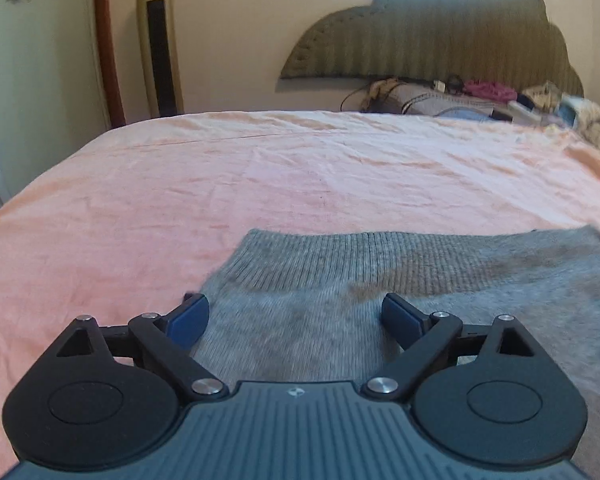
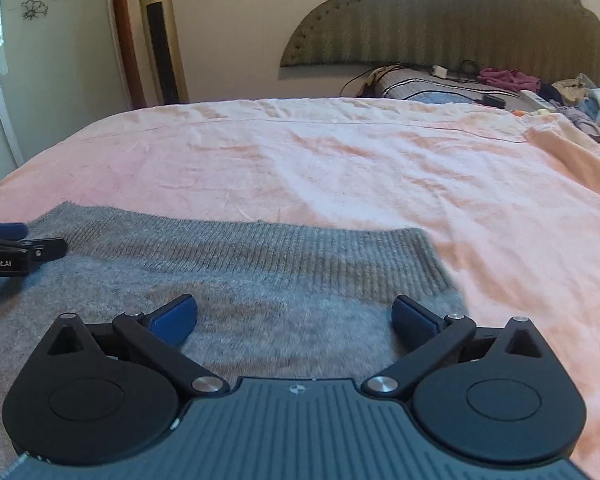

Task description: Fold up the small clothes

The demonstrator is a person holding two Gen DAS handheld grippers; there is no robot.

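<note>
Both claws, left gripper (image 1: 296,316) and right gripper (image 2: 294,318), released over grey sweater (image 1: 340,280) on bed (image 1: 180,180); next, pinch near edge for another fold.

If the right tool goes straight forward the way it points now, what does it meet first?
Most likely the grey knit garment. The right tool is open and angled down over it, so it should meet the fabric near the ribbed hem, before the pink bedsheet. Depth is hard to judge.

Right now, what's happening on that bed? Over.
Both hand-held grippers, left and right, open, holding nothing. Grey knit garment flat on pink bedsheet. Nothing in the way.
</note>
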